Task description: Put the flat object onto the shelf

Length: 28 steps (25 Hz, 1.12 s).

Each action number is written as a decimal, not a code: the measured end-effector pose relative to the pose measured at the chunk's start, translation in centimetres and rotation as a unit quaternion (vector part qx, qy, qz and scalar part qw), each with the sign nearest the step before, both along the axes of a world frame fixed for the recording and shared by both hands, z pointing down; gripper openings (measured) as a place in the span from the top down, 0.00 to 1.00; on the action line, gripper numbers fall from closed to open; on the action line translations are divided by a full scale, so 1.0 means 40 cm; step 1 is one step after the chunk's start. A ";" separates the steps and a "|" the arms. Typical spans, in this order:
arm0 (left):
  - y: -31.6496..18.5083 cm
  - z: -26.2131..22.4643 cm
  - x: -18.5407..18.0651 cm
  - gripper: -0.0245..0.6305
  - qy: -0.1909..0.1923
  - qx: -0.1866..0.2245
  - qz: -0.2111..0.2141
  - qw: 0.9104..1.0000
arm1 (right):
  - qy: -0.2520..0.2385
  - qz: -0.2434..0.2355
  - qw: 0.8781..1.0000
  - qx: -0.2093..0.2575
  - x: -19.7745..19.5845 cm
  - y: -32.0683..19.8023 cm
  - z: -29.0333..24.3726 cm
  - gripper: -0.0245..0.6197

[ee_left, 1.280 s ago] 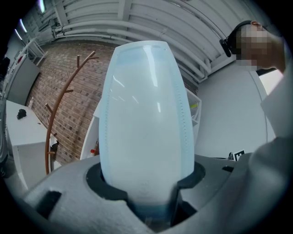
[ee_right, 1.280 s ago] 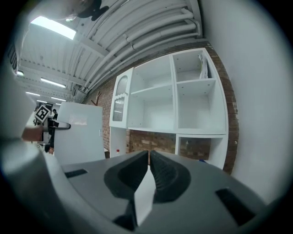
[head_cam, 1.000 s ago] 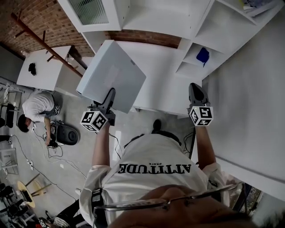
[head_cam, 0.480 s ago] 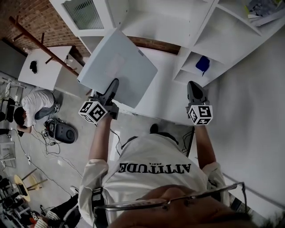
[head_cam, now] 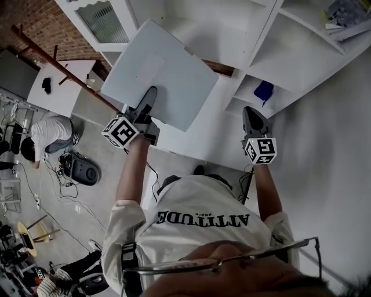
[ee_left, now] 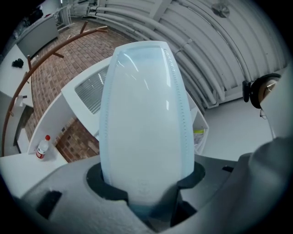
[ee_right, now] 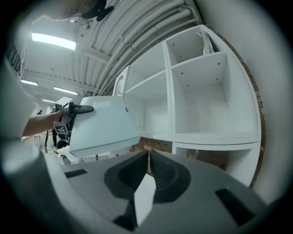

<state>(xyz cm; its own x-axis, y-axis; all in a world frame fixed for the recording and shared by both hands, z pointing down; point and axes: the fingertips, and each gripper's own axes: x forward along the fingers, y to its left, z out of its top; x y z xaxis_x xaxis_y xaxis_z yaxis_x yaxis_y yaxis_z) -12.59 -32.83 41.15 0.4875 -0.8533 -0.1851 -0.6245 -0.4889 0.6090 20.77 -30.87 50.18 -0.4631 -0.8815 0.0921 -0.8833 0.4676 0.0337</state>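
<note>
A flat pale grey-blue box (head_cam: pixel 165 72) is held up in front of the white shelf unit (head_cam: pixel 249 35), tilted, with my left gripper (head_cam: pixel 149 100) shut on its near edge. In the left gripper view the box (ee_left: pixel 144 105) rises from between the jaws and hides most of the shelf behind it. My right gripper (head_cam: pixel 251 113) hangs to the right of the box, apart from it, shut and empty. The right gripper view shows its closed jaws (ee_right: pixel 148 157), the box (ee_right: pixel 103 125) at left, and the empty open shelf compartments (ee_right: pixel 201 96) ahead.
A blue object (head_cam: pixel 264 90) sits in a lower compartment and papers (head_cam: pixel 345 14) lie in the top right one. On the floor at left a person (head_cam: pixel 43 136) crouches beside a dark round device (head_cam: pixel 84 171). A white table (head_cam: pixel 58 87) and a wooden rail (head_cam: pixel 61 66) stand at left.
My left gripper has carried the box upward and farther toward the shelf unit. The right gripper has stayed almost in place, still shut.
</note>
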 end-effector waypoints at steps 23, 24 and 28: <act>-0.193 0.029 0.085 0.54 0.202 -0.086 0.021 0.975 | -0.004 0.028 1.000 0.008 0.021 -0.035 -0.036 0.91; -0.206 0.031 0.089 0.54 0.209 -0.090 0.021 0.974 | -0.004 0.030 0.999 0.010 0.019 -0.041 -0.042 0.91; -0.244 0.042 0.100 0.54 0.240 -0.106 0.022 0.965 | -0.002 0.032 0.999 0.020 -0.006 -0.048 -0.065 0.91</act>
<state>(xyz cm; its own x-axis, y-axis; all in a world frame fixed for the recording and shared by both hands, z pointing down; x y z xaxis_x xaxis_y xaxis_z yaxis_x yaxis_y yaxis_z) -8.59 -42.57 42.84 0.4255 -0.8772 -0.2224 -0.2271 -0.3414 0.9121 20.53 -32.77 47.57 -0.4059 -0.9122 0.0551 -0.9115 0.4085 0.0477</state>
